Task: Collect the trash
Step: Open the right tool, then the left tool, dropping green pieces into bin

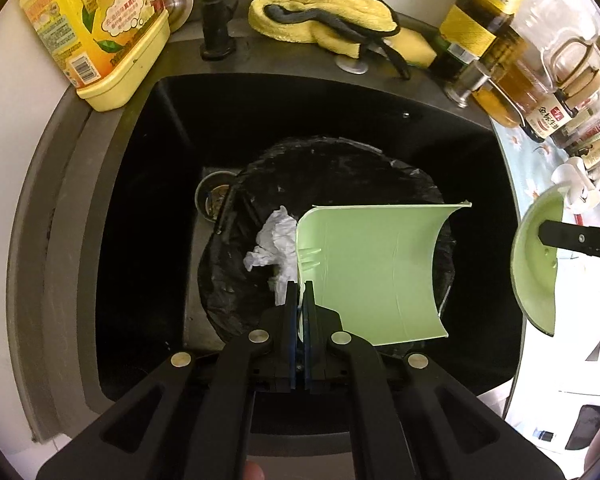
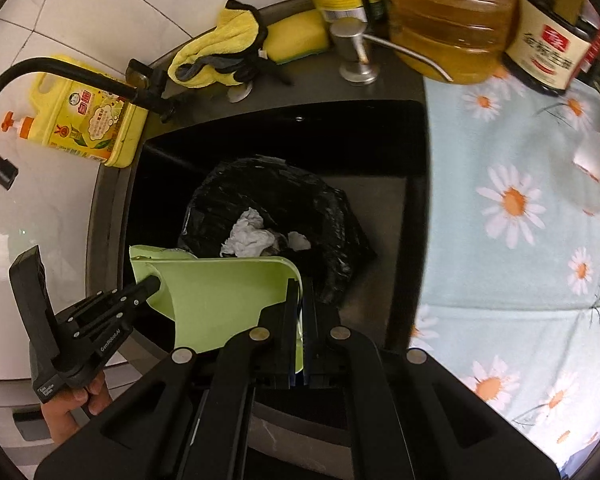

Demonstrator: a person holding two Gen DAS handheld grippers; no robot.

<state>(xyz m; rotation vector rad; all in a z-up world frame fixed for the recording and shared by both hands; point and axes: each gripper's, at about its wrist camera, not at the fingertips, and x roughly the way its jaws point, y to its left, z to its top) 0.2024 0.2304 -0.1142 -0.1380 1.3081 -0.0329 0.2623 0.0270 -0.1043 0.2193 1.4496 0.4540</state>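
At the back left corner of the sink [image 1: 60, 240] stands a yellow dish soap bottle [image 1: 96, 28], and just beside it on the back rim rises a black faucet [image 1: 216, 12]. Down in the sink, the drain [image 1: 214, 200] shows on the left of the floor, partly covered by an open black trash bag [image 1: 340, 168] that sits in the middle of the basin. Crumpled white paper [image 1: 274, 240] lies inside the bag's mouth.

The left gripper [image 1: 300, 300] points steeply down over the sink, its tongs pressed together on the left edge of a thin green sheet [image 1: 372, 272]. A hand [image 2: 72, 408] holds this gripper over the sink's front left rim. The sheet is bent into a trough above the bag, with its far end right next to the paper. The right gripper [image 2: 300, 300] pinches the sheet's right edge in the same way, its tongs pressed tight on it.

On the sink's back rim, right of the faucet, lies a yellow cloth [image 1: 320, 12] with dark trim, with a yellow sponge [image 2: 296, 36] beside it. At the back right corner stands a large bottle of oil [image 2: 448, 20] among darker bottles. Right of the sink, a pale blue cover printed with daisies [image 2: 520, 240] spreads over the counter.
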